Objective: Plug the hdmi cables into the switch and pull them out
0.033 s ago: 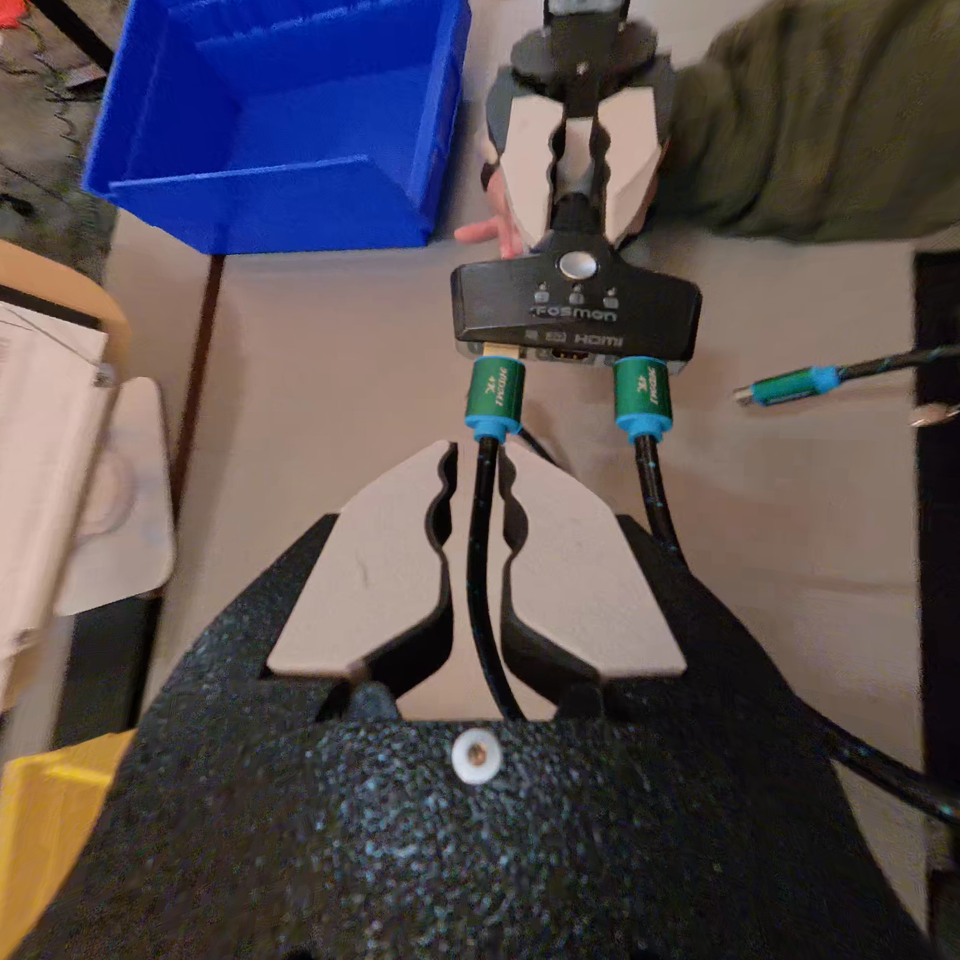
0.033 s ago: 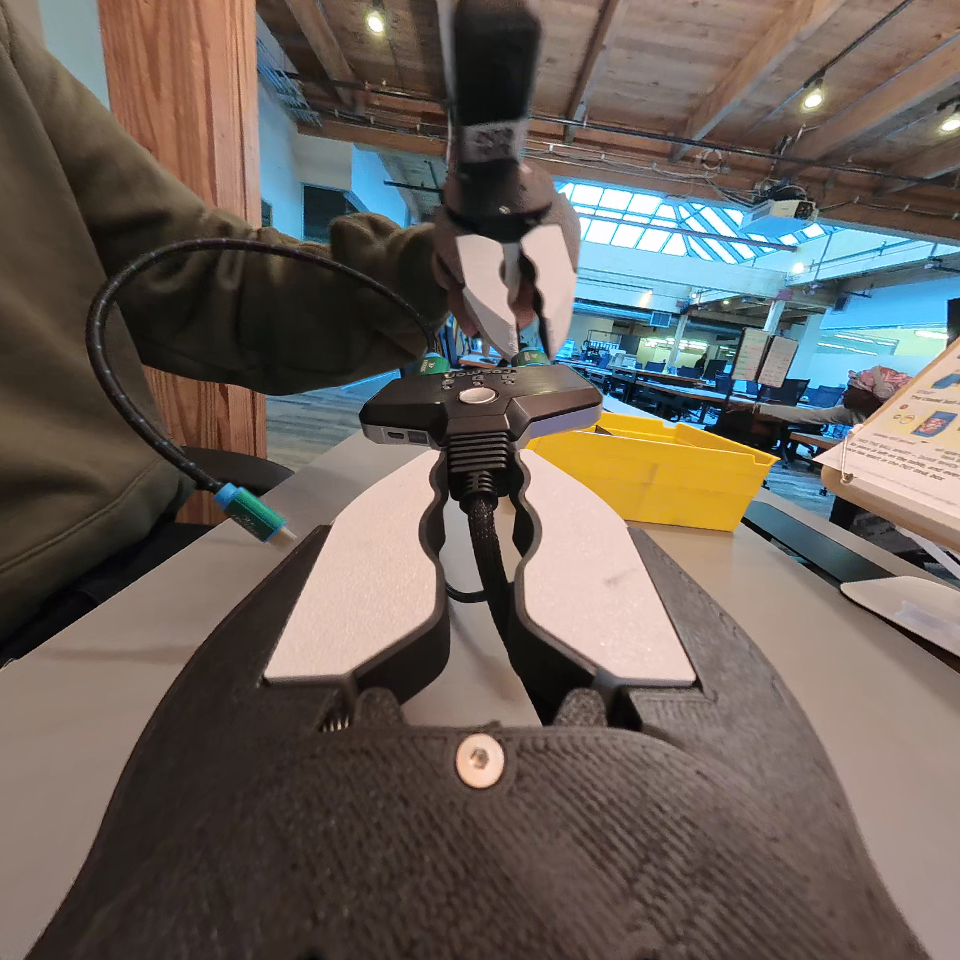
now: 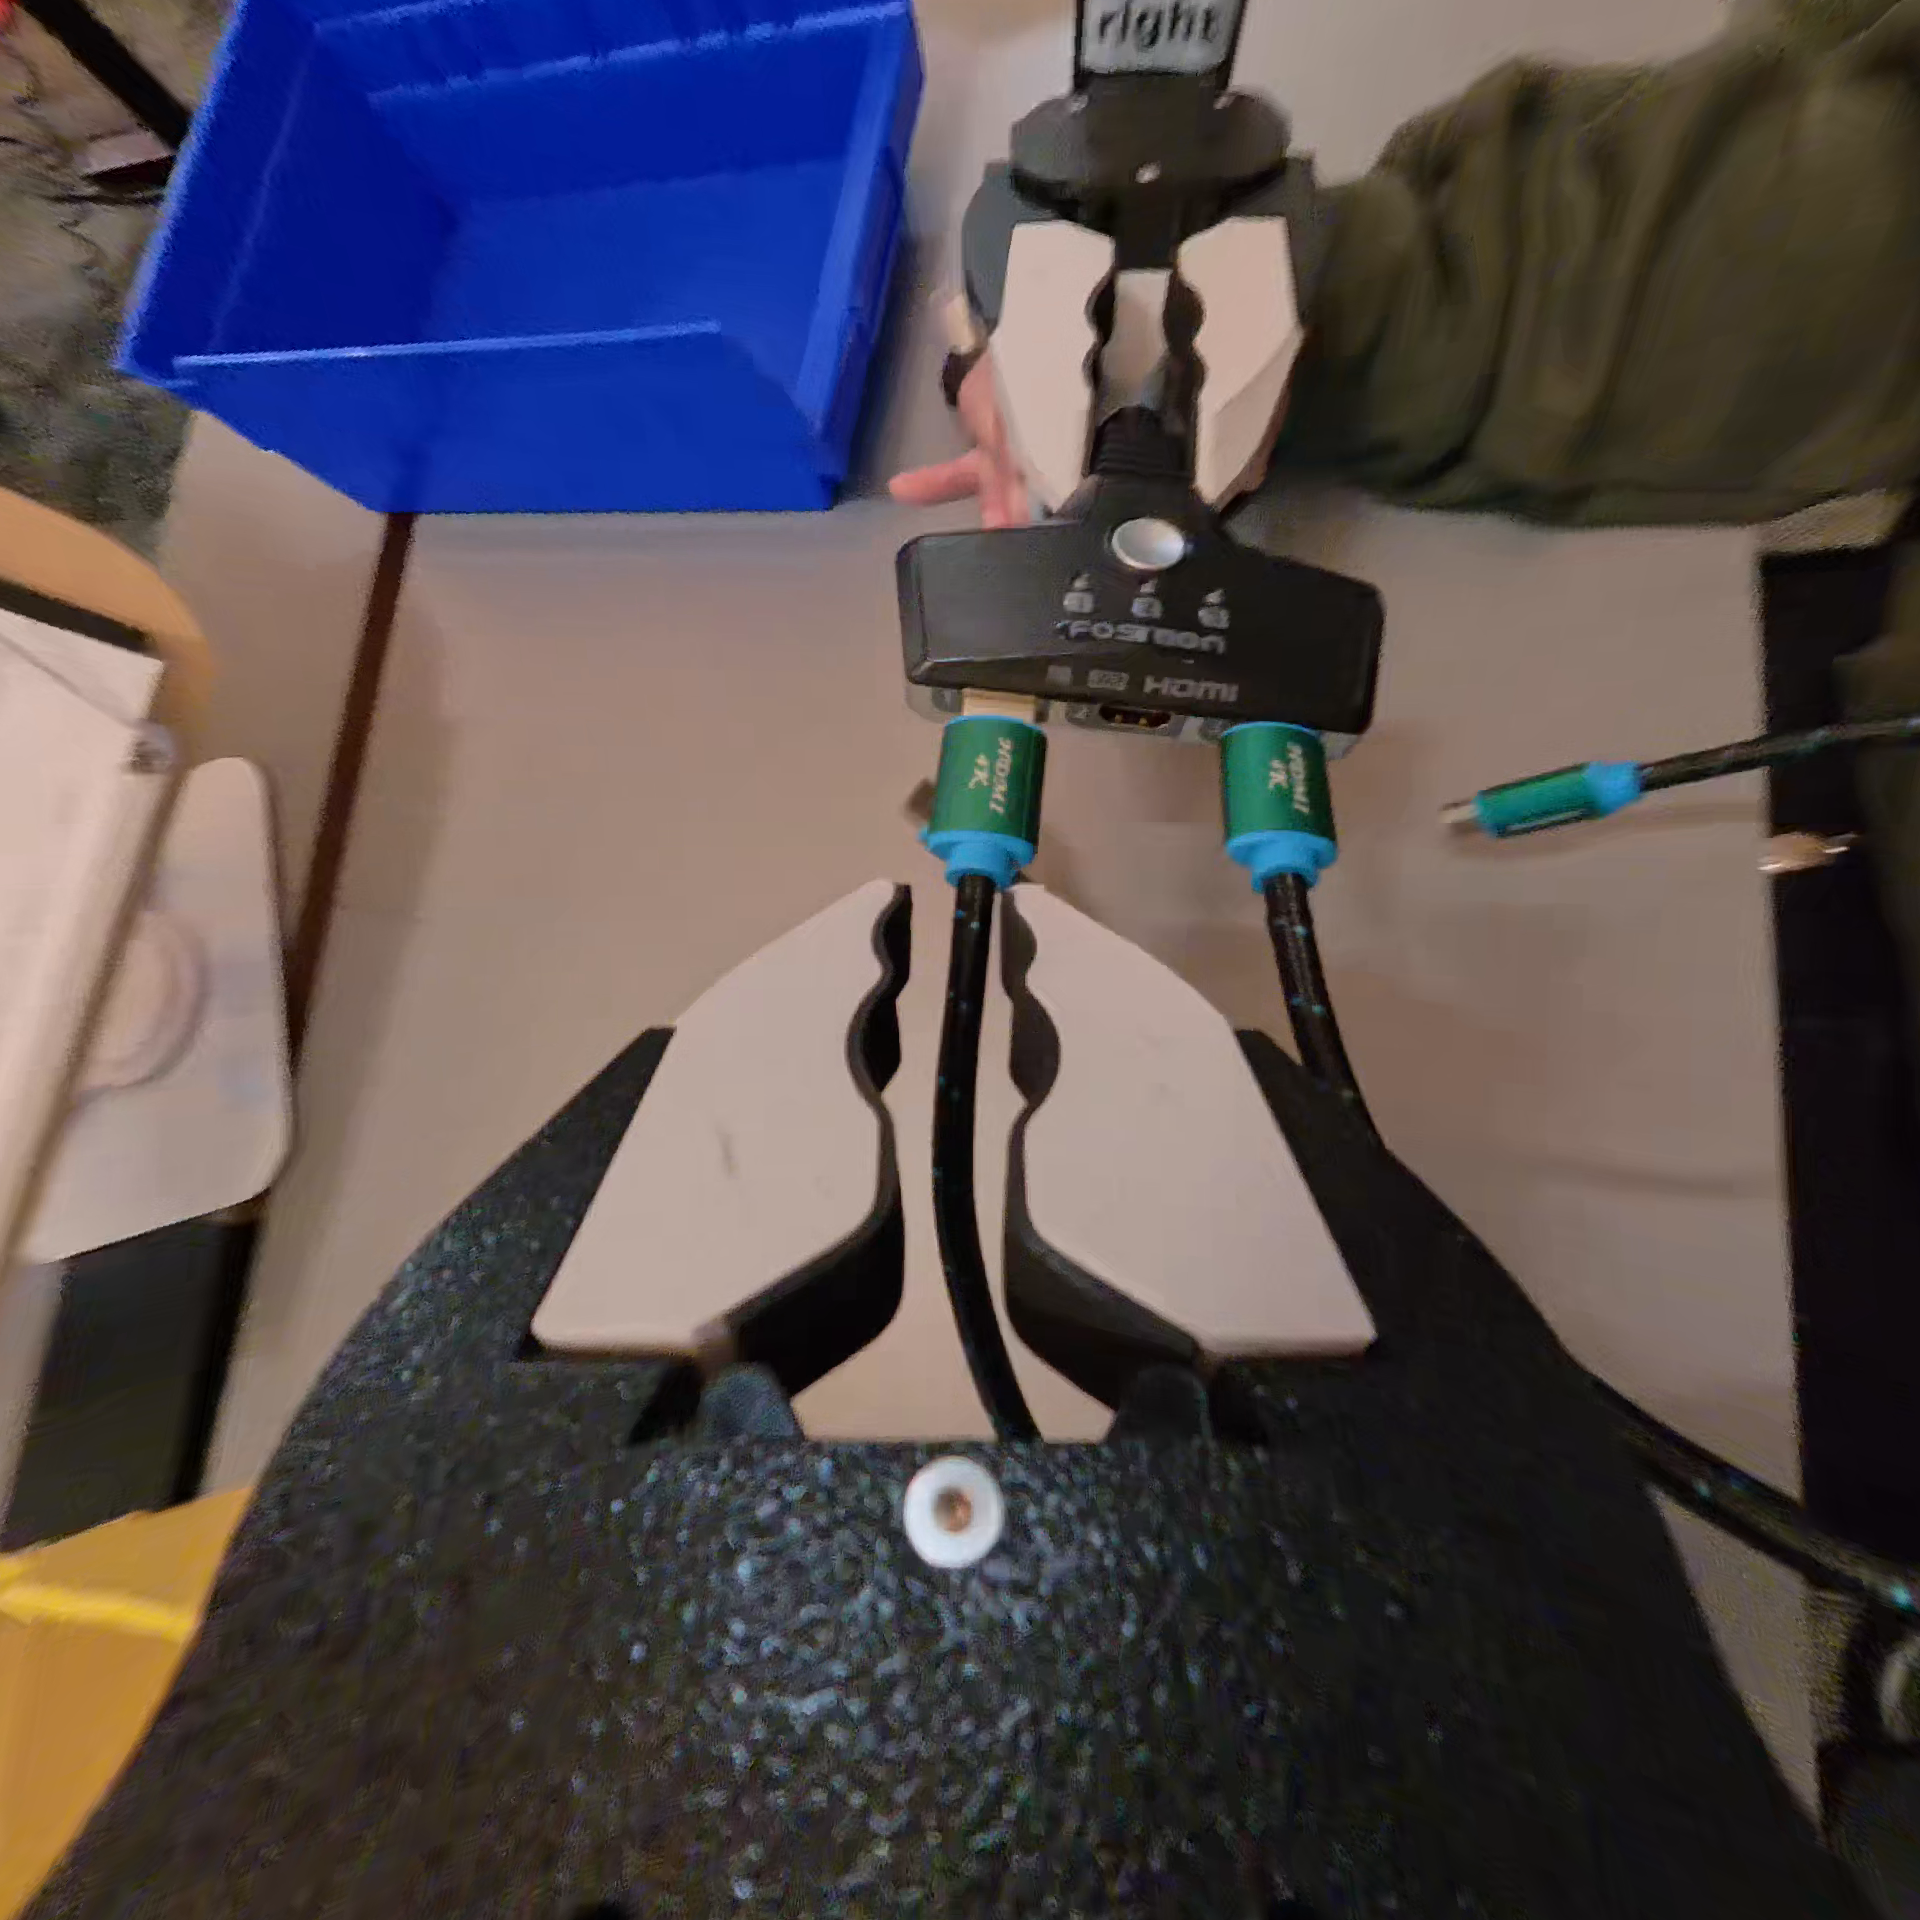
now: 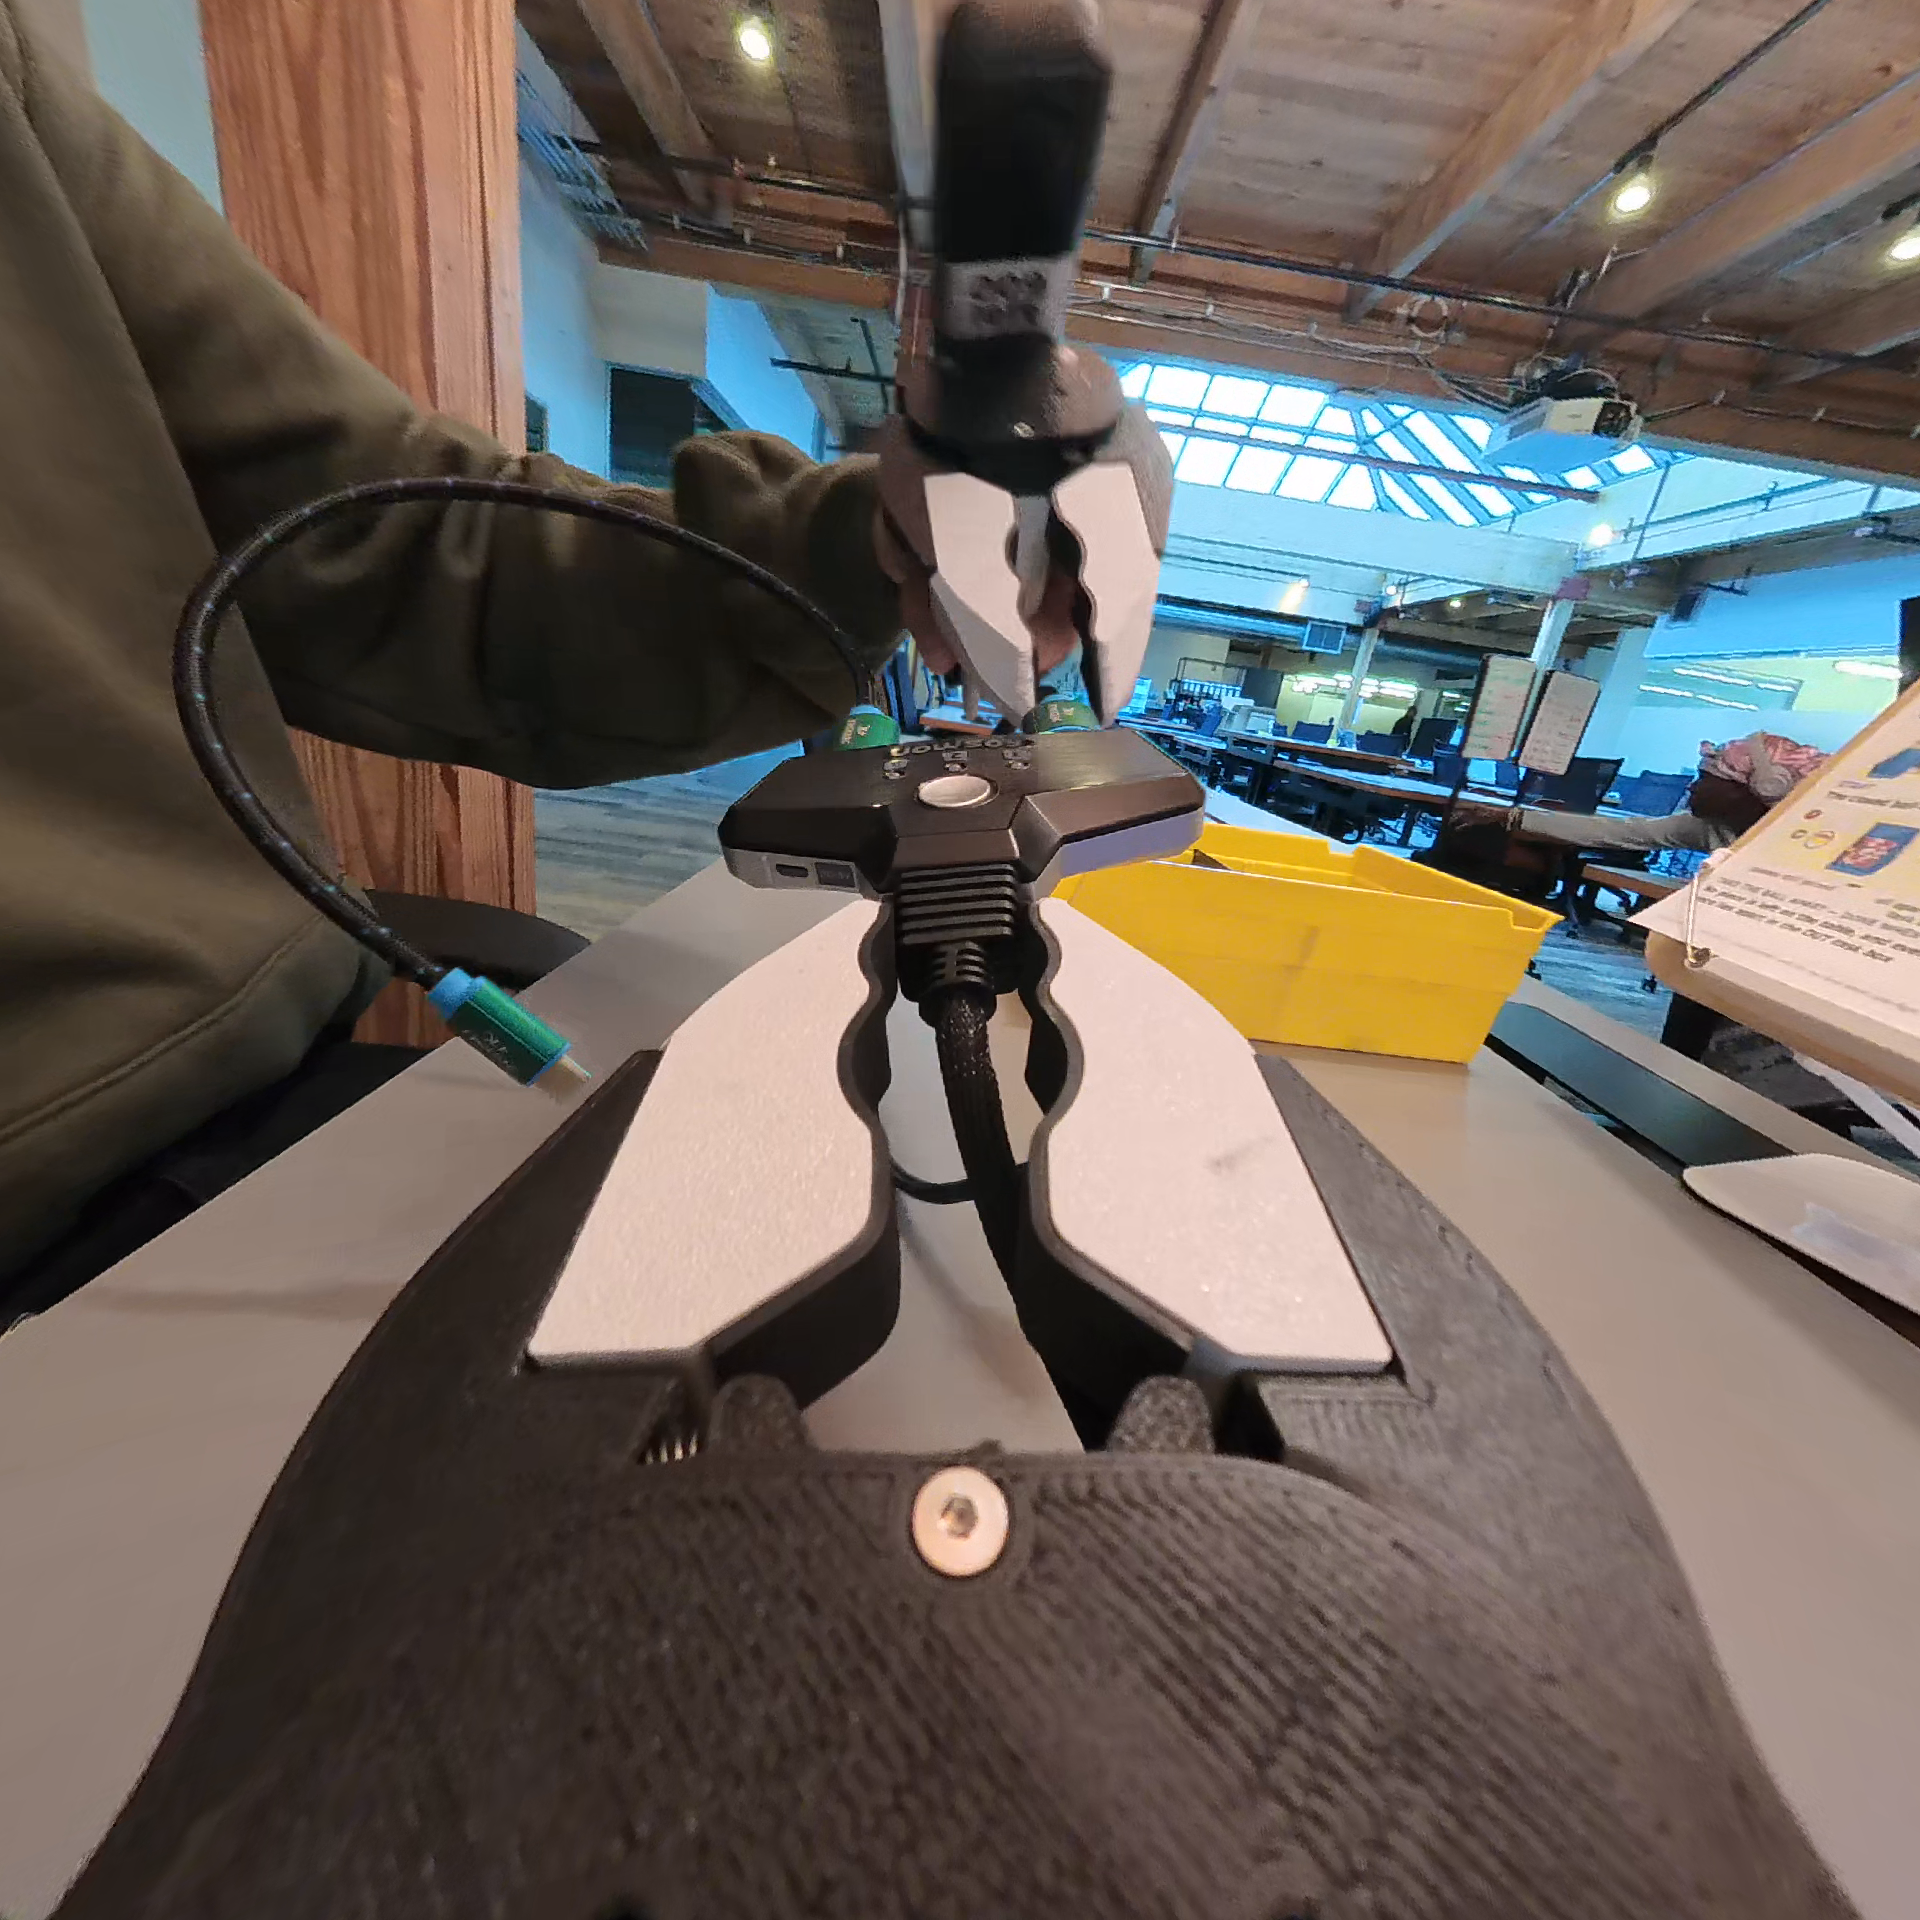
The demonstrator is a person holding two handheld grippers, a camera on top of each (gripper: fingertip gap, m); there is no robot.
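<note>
The black HDMI switch [image 3: 1143,623] is held just above the grey table [image 3: 623,831]. My right gripper [image 3: 1143,468] is shut on its braided tail at the strain relief, as the right wrist view [image 4: 956,935] shows. Two green plugs sit in the outer ports: the left plug [image 3: 982,795] shows a bit of gold connector, and the right plug [image 3: 1278,800] is fully in. The middle port [image 3: 1127,717] is empty. My left gripper [image 3: 956,894] is shut on the left plug's cable [image 3: 966,1091] just behind the plug. A third plug [image 3: 1548,800] hangs loose to the right.
A blue bin [image 3: 520,260] stands at the far left. A yellow bin [image 4: 1299,956] sits beyond the switch. A clipboard stand with paper [image 4: 1818,914] is at the right of the right wrist view. A person's green sleeve [image 3: 1610,312] reaches in.
</note>
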